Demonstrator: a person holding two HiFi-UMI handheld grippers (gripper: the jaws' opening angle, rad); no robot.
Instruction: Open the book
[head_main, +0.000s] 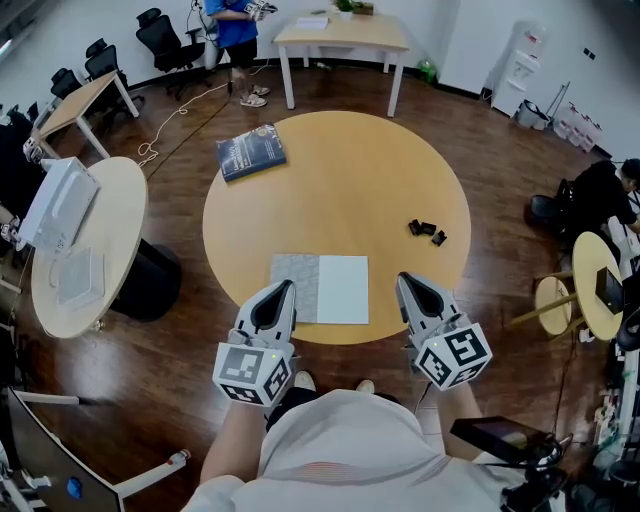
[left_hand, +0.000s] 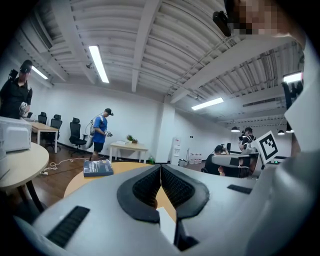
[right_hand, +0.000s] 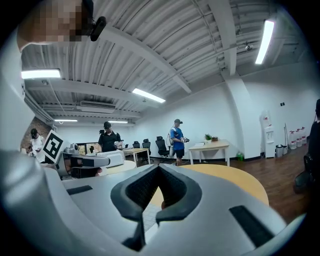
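A thin book (head_main: 320, 289) lies flat at the round table's near edge, its left half grey and patterned, its right half plain white. My left gripper (head_main: 287, 287) is shut, and its tip overlaps the book's lower left corner. My right gripper (head_main: 403, 278) is also shut and sits just right of the book, apart from it. In the left gripper view the left gripper (left_hand: 160, 167) has its jaws closed with nothing between them. The right gripper (right_hand: 158, 166) looks the same in its own view. A blue book (head_main: 251, 151) lies closed at the table's far left.
Small black objects (head_main: 427, 231) lie on the round table (head_main: 340, 190) toward the right. A second round table (head_main: 110, 240) with a white device stands at left. A rectangular table (head_main: 342, 35) and a person in blue (head_main: 235, 30) are at the back. A person (head_main: 610, 195) sits at right.
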